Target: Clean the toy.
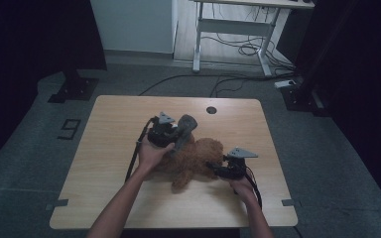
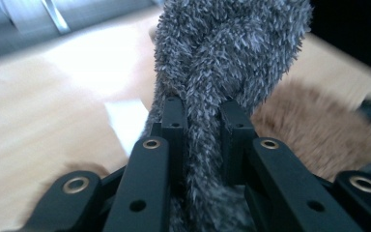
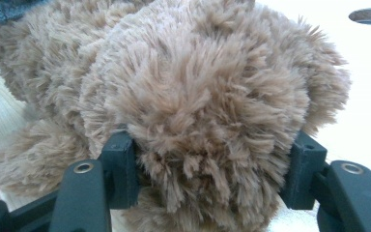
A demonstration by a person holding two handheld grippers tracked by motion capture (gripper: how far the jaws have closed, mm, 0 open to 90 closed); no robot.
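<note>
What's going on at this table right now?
A person works on a brown plush toy lying on the wooden table with a gripper in each hand. The left gripper is clamped on a grey fuzzy cloth raised above the toy. The right gripper grips one fluffy end of the toy.

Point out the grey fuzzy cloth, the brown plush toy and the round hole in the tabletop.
grey fuzzy cloth (image 2: pixel 222 53), left gripper view, on the bunched upper part above the jaws.
brown plush toy (image 3: pixel 198 106), right gripper view, on the rounded furry limb between the jaws.
round hole (image 1: pixel 211 110), high view, on its dark centre.
</note>
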